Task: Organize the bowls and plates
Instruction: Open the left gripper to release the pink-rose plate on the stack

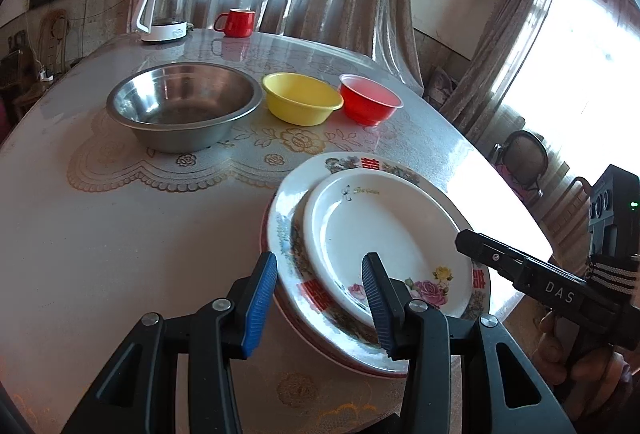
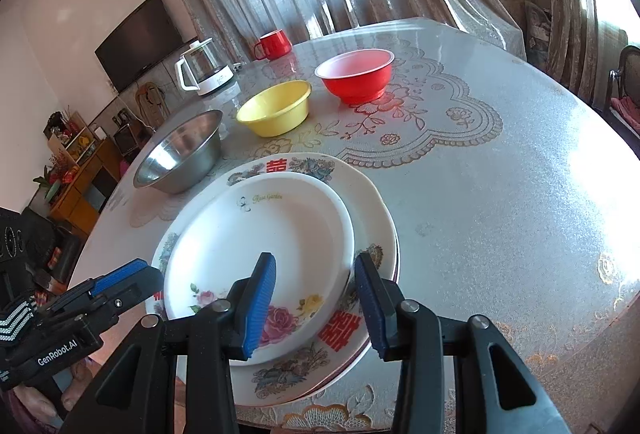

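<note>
Left gripper (image 1: 320, 298) and right gripper (image 2: 316, 298) both part-open over the plate stack (image 2: 360, 194), empty. Right view alone shows the television (image 2: 140, 38). Behind the stack: three bowls, namely steel bowl (image 1: 184, 106), yellow bowl (image 1: 300, 98), red bowl (image 1: 368, 104).
</note>
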A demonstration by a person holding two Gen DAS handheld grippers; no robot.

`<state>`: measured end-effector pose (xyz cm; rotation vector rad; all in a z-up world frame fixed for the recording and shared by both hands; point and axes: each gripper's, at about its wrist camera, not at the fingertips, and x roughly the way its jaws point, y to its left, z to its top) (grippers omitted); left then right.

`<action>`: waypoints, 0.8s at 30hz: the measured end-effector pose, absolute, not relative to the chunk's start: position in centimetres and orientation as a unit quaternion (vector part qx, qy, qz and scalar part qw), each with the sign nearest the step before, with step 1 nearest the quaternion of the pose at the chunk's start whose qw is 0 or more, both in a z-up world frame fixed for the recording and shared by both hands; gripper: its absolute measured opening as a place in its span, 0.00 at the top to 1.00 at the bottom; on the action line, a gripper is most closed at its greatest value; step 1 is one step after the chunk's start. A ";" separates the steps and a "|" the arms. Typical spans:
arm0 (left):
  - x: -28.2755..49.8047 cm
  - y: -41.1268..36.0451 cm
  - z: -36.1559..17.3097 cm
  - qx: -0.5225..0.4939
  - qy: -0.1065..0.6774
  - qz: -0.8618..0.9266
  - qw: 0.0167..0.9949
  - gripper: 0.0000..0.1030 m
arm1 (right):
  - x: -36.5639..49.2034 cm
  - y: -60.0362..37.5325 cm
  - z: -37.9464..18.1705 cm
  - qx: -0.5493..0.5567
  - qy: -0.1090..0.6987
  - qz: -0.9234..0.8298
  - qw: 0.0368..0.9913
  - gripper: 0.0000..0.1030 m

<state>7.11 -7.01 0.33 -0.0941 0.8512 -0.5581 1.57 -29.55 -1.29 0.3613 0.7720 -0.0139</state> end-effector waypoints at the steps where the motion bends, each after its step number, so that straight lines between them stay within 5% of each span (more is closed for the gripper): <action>1: 7.3 -6.7 0.2 -0.047 0.409 -0.260 0.873 0.56 | 1.6 -29.7 -1.2 0.177 0.372 -0.008 0.911 0.60; 19: 7.4 -7.3 -0.6 -0.039 0.416 -0.276 0.866 0.52 | 4.2 -31.9 -2.0 0.184 0.376 -0.029 0.908 0.60; 24: 7.0 -7.9 -0.6 -0.025 0.412 -0.281 0.867 0.51 | 4.3 -30.7 -1.9 0.122 0.386 -0.053 0.913 0.71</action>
